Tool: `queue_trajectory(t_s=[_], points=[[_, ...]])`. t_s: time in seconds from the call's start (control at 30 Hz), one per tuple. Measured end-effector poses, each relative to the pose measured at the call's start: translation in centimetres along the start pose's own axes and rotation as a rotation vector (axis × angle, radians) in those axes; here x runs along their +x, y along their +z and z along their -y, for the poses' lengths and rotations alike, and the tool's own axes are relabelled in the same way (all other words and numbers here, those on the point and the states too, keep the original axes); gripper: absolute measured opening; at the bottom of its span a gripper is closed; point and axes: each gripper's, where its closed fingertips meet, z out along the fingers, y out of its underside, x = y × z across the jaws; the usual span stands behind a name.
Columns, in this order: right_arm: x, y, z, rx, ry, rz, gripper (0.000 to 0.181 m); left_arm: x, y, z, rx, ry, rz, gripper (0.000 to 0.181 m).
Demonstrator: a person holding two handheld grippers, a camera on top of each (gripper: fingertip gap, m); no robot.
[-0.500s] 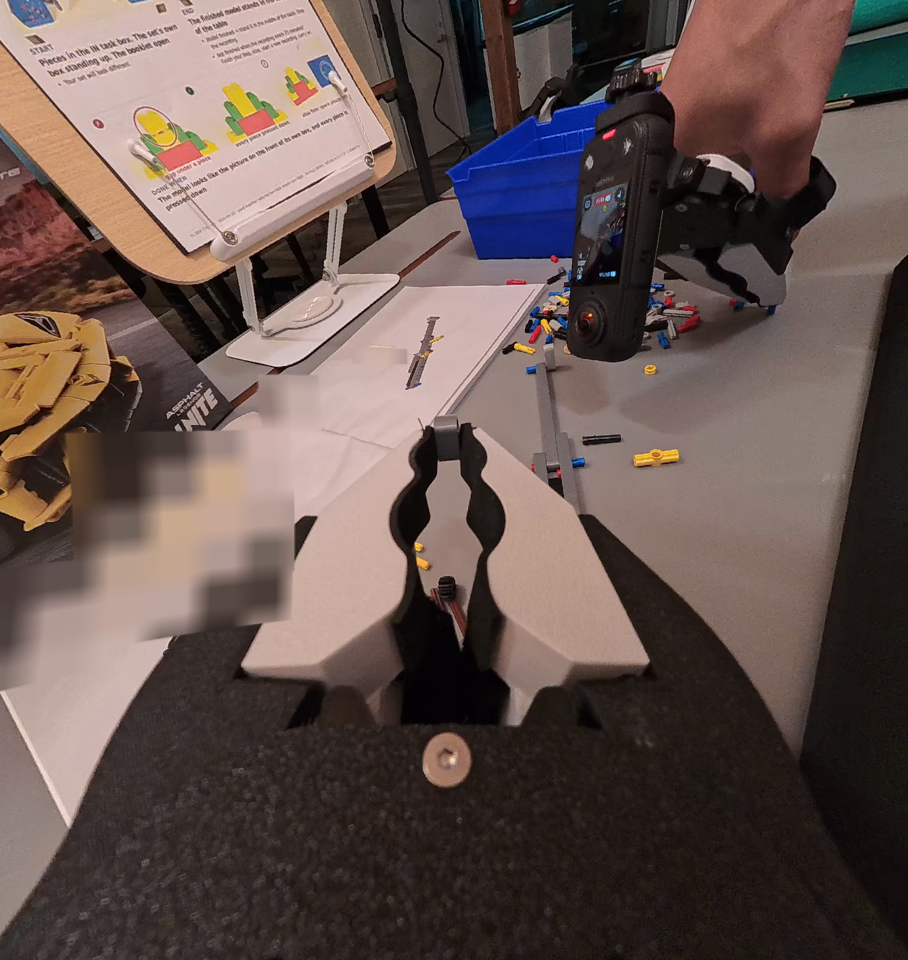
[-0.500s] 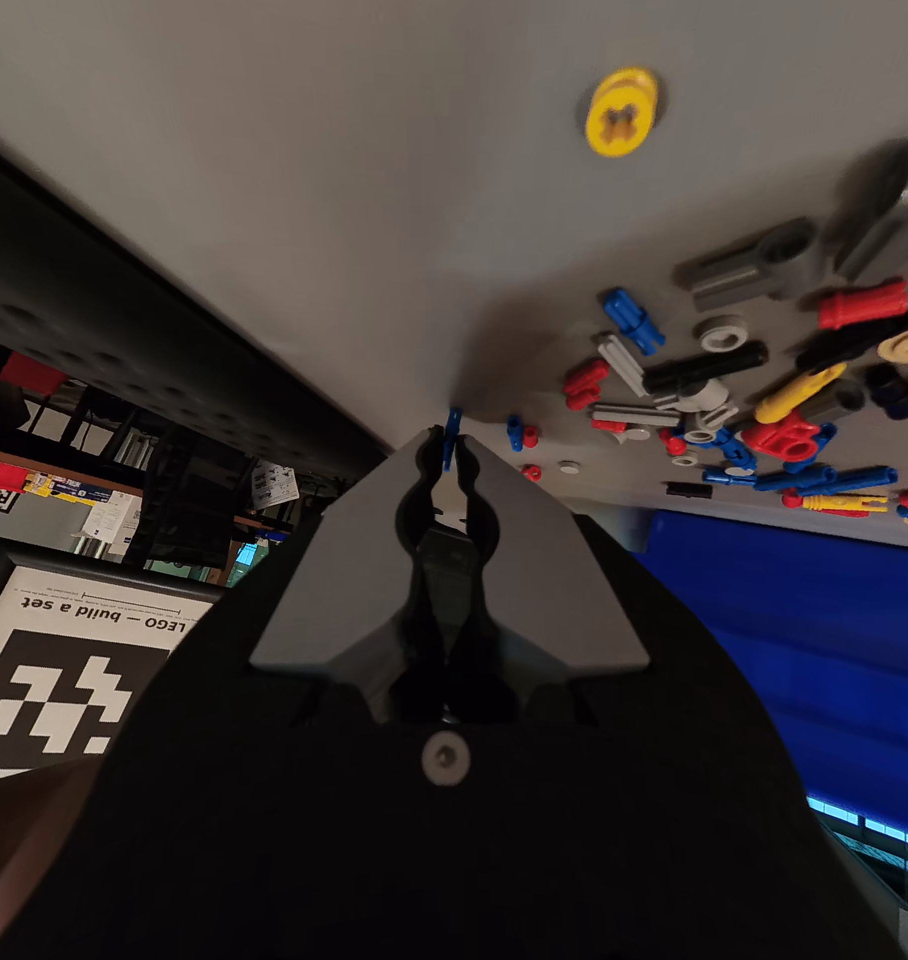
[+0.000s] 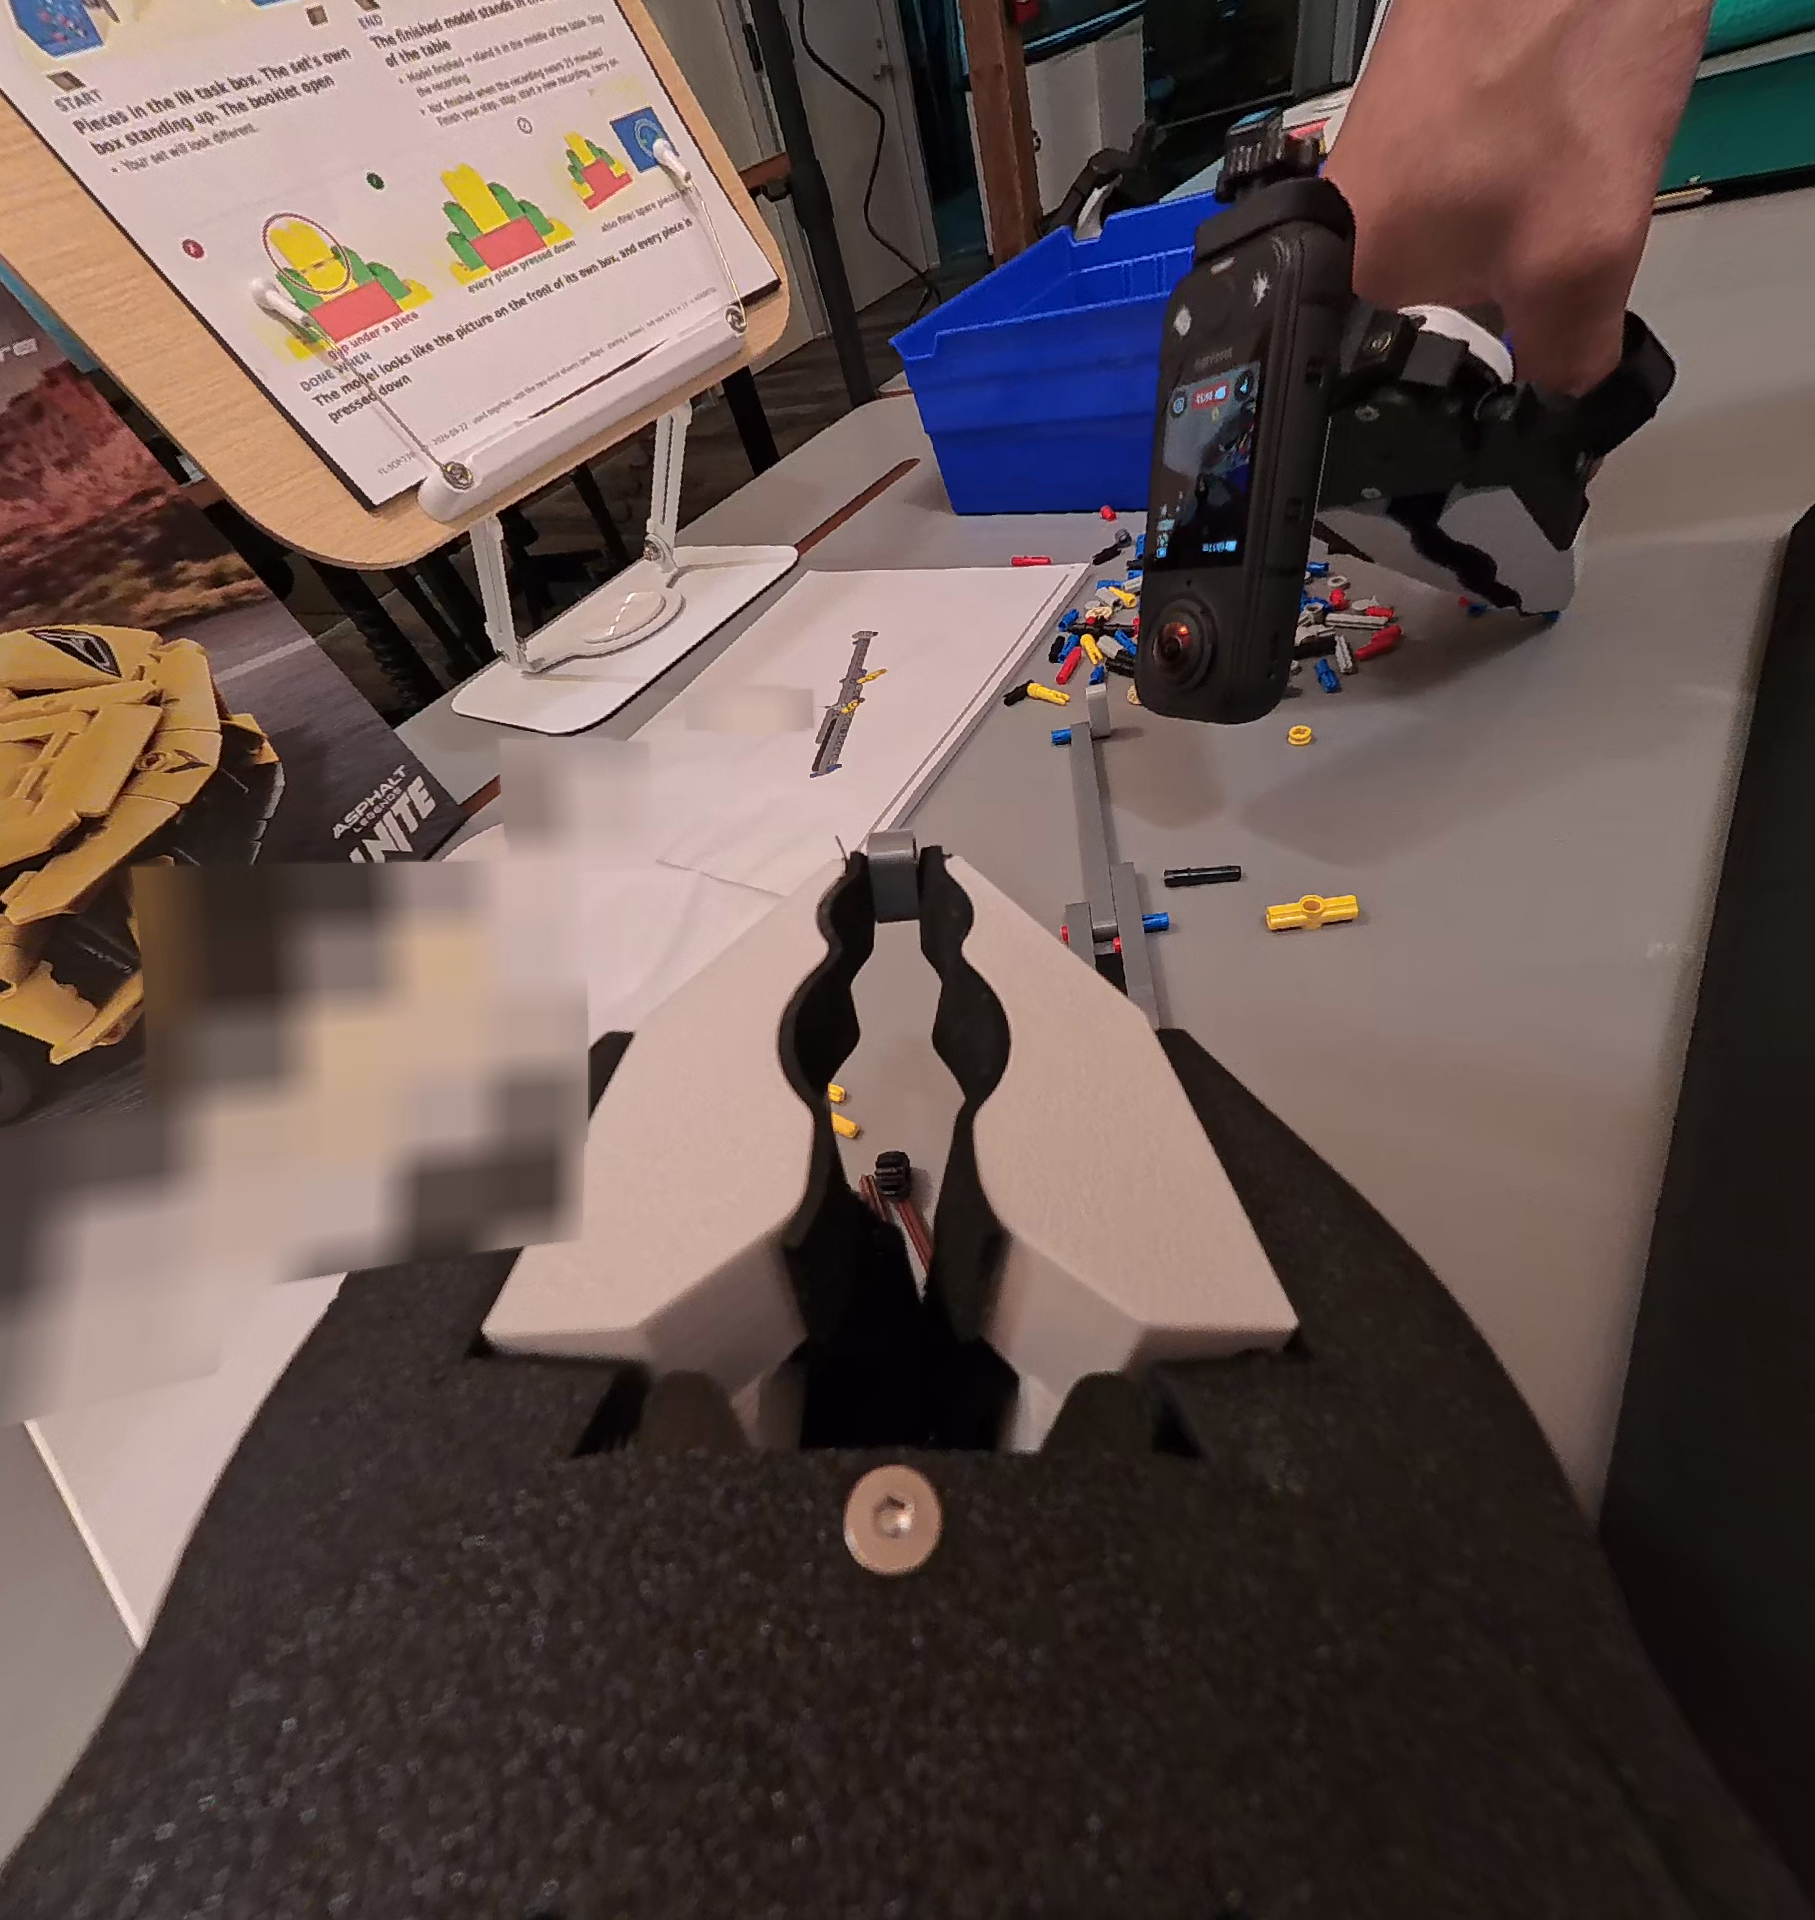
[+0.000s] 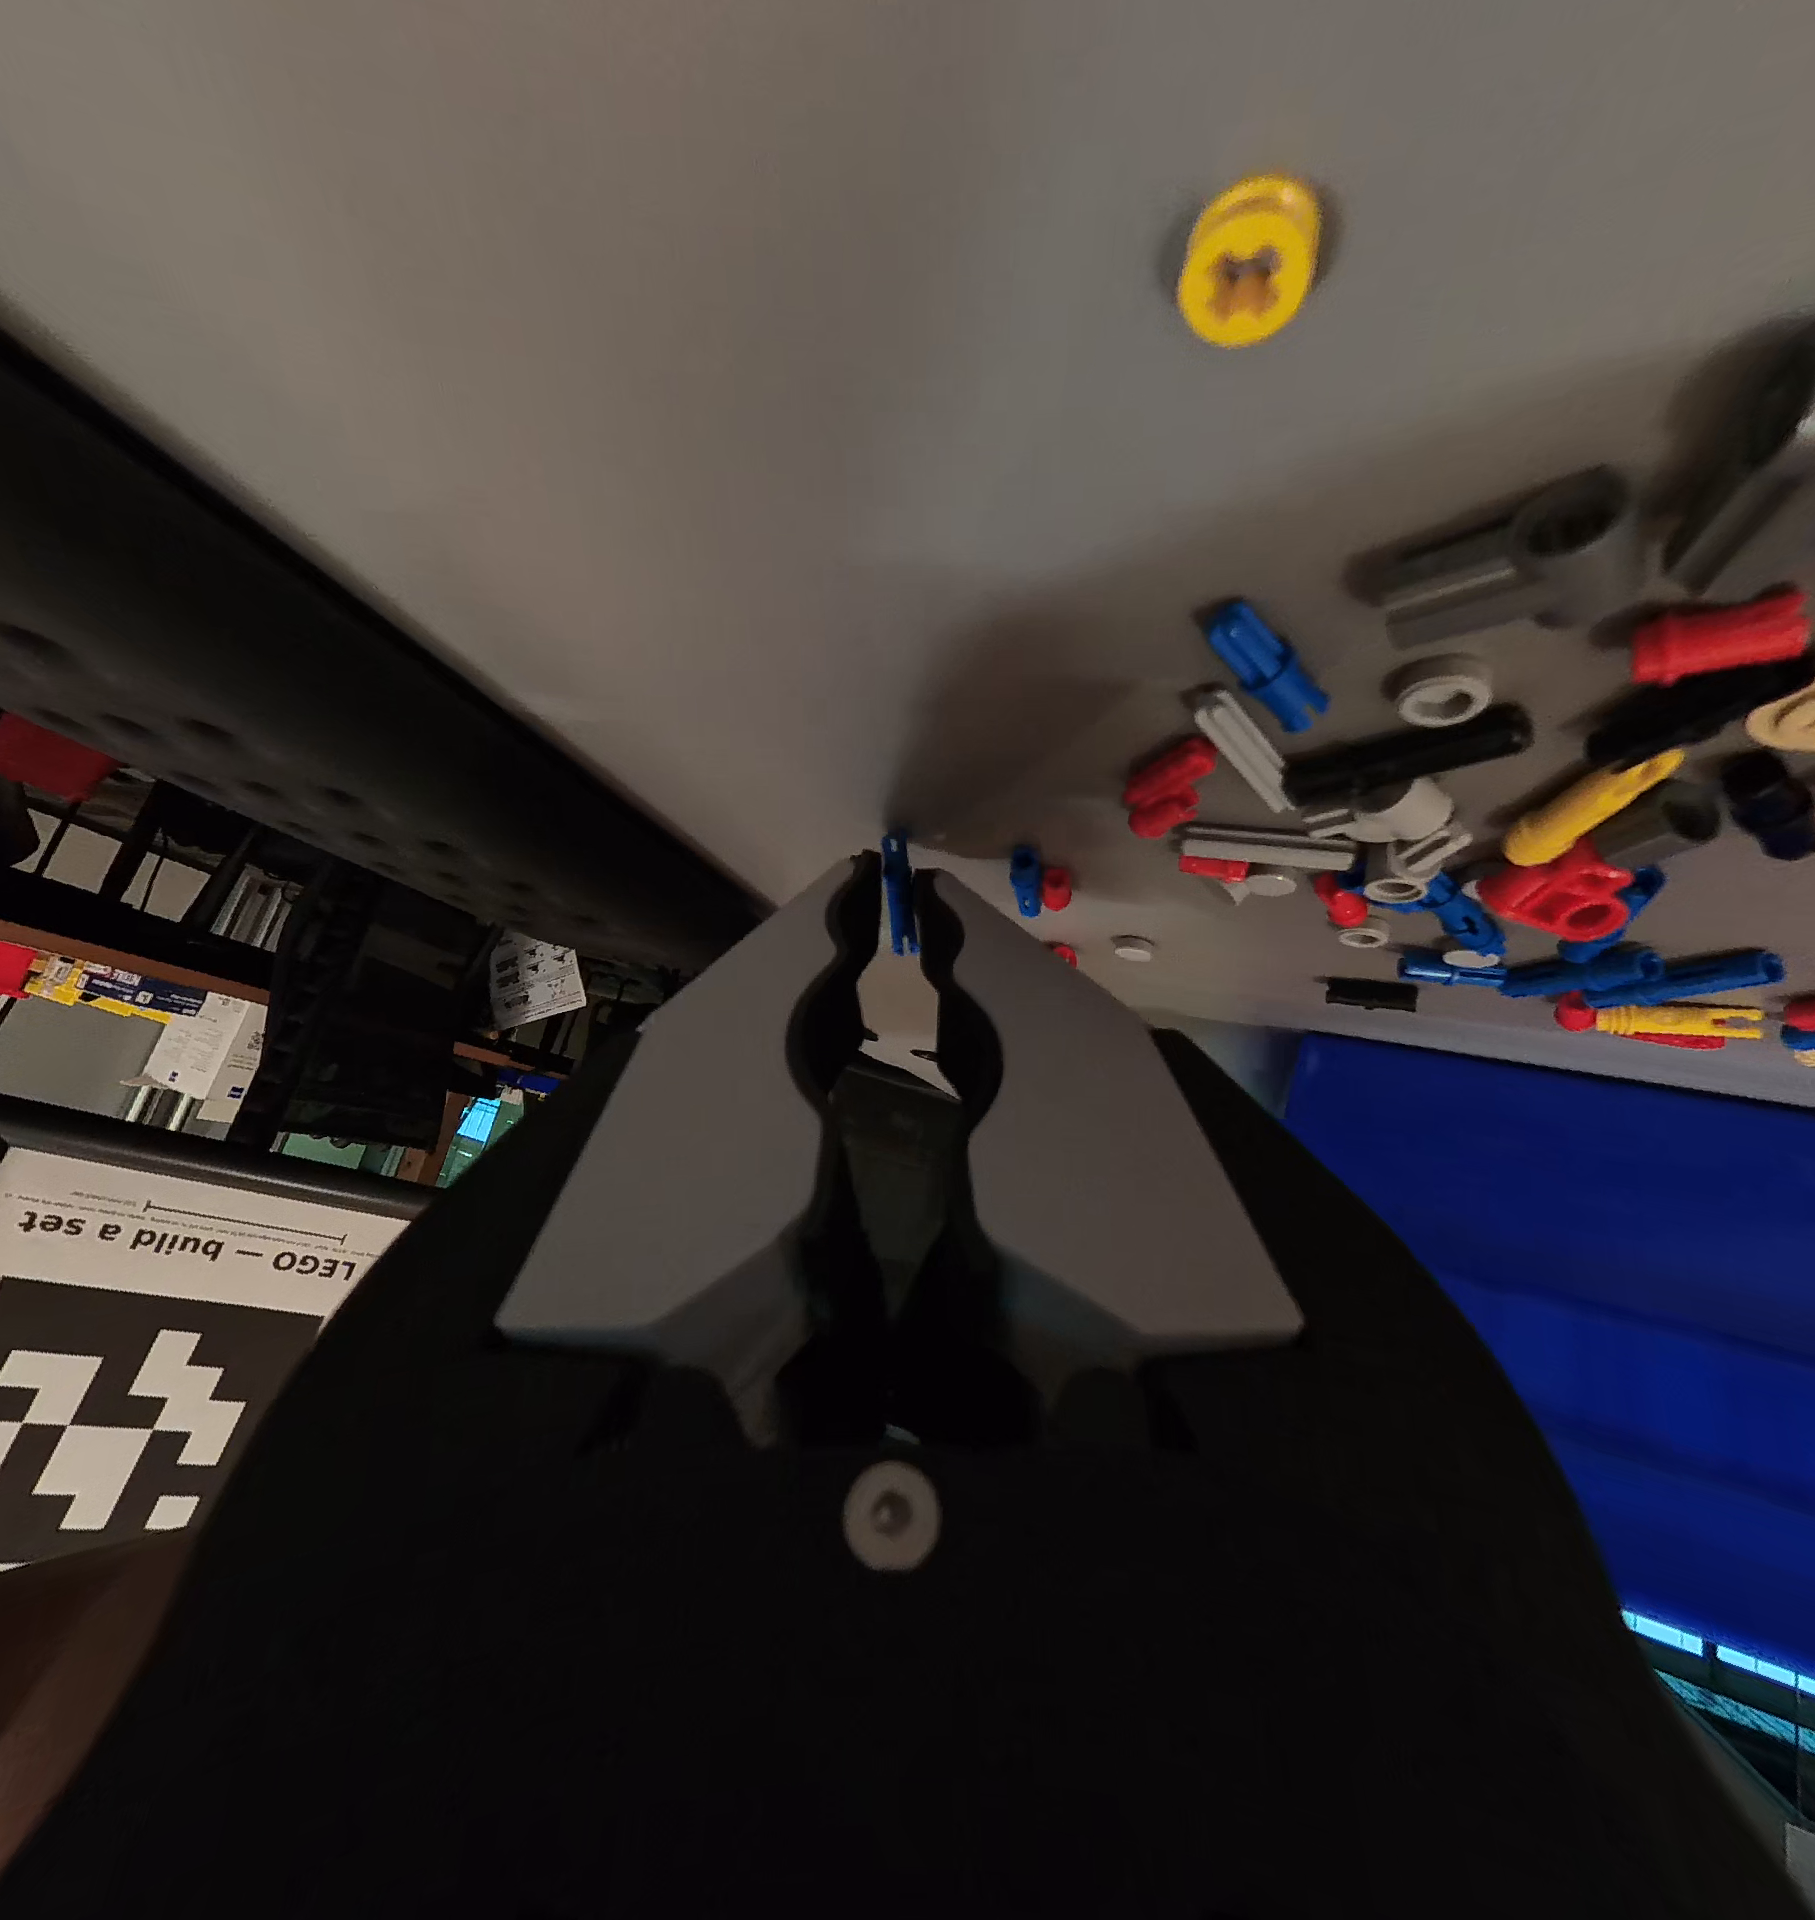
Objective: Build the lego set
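Grey table [image 3: 1454, 1039], cluttered shelves [image 4: 155, 977] behind

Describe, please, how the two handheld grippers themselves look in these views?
Both the left gripper and right gripper have pale grey angular fingers lined with wavy black pads, on rough black bodies with one silver screw. The right carries a black camera.

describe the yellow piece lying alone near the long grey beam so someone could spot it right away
Start at the blue plastic bin at the back of the grey table, then follow the long grey lego beam toward the near side. Just right of its near end, past a short black pin, lies the yellow cross-shaped connector, the only yellow piece there.
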Motion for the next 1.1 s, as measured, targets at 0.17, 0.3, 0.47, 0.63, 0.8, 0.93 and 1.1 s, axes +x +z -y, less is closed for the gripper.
queue_trajectory(t_s=[0.17, 0.3, 0.47, 0.63, 0.8, 0.93, 1.1], points=[[-0.3, 0.3, 0.0, -0.002, 0.001, 0.001, 0.005, 0.0, 0.0, 0.0, 0.002, 0.0, 0.002, 0.007], [-0.1, 0.4, -0.1, 0.016, 0.006, -0.018, 0.005, 0.0, 0.0, 0.1, 0.003, 0.002, 0.0, 0.007], [-0.2, 0.5, -0.3, 0.025, 0.02, -0.02, 0.005, 0.2, 0.0, 0.0, 0.0, 0.012, 0.001, 0.007], [-0.2, 0.8, -0.6, 0.035, 0.035, -0.033, 0.005, 0.1, 0.0, 0.1, 0.005, 0.005, 0.002, 0.006], [0.3, 0.7, -0.6, 0.054, 0.058, -0.063, 0.005, 0.3, 0.0, 0.1, 0.002, 0.022, 0.003, 0.007], [1.2, 0.4, -0.5, 0.077, 0.062, -0.126, 0.005, 0.3, 0.0, 0.1, 0.002, 0.027, 0.007, 0.006], [1.5, 0.3, -0.5, 0.081, 0.072, -0.152, 0.005, 0.2, 0.0, 0.1, 0.003, 0.024, 0.007, 0.007]])
